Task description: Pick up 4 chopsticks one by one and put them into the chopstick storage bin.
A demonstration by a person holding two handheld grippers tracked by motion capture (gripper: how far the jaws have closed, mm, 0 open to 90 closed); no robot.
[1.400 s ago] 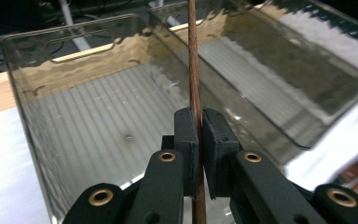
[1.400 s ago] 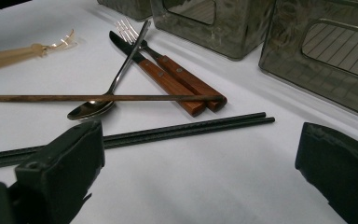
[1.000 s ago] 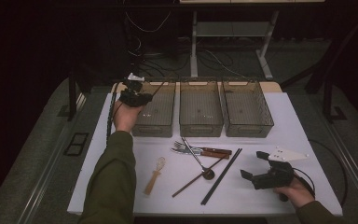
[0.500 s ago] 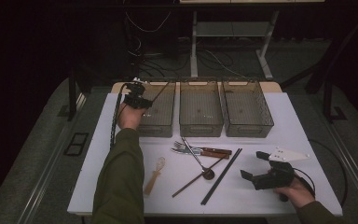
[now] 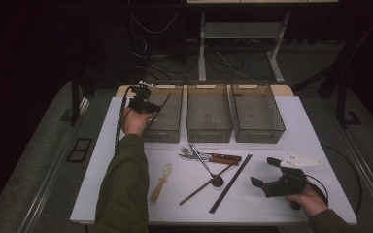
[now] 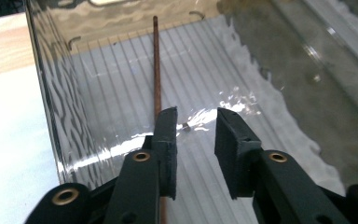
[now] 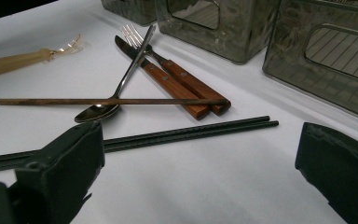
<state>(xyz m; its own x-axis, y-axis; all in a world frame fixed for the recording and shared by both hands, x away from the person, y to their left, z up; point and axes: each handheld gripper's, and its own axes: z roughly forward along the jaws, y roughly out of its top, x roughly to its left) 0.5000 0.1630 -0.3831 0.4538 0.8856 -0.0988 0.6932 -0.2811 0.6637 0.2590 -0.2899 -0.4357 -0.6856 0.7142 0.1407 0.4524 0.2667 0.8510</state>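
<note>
One brown chopstick (image 6: 157, 70) over the leftmost bin (image 5: 167, 127), touching one jaw of the parted left hand-held gripper (image 6: 195, 135), seemingly released. Still on the counter (image 5: 315, 138): second brown chopstick (image 7: 107, 101), black chopsticks (image 7: 177, 134), spoon (image 7: 116, 91), fork (image 7: 177, 72), knife (image 7: 163, 81), whisk (image 5: 161, 180). Right hand-held gripper (image 7: 198, 168) wide open, empty.

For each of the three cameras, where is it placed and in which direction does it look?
High view: above the person's side, looking forward and down at the table; both forearms and hands show.
Left gripper view: on the left gripper, looking into the left bin along a brown chopstick.
Right gripper view: on the right gripper, looking low across the black chopsticks.
Shared: high and right gripper views both show the spoon.
</note>
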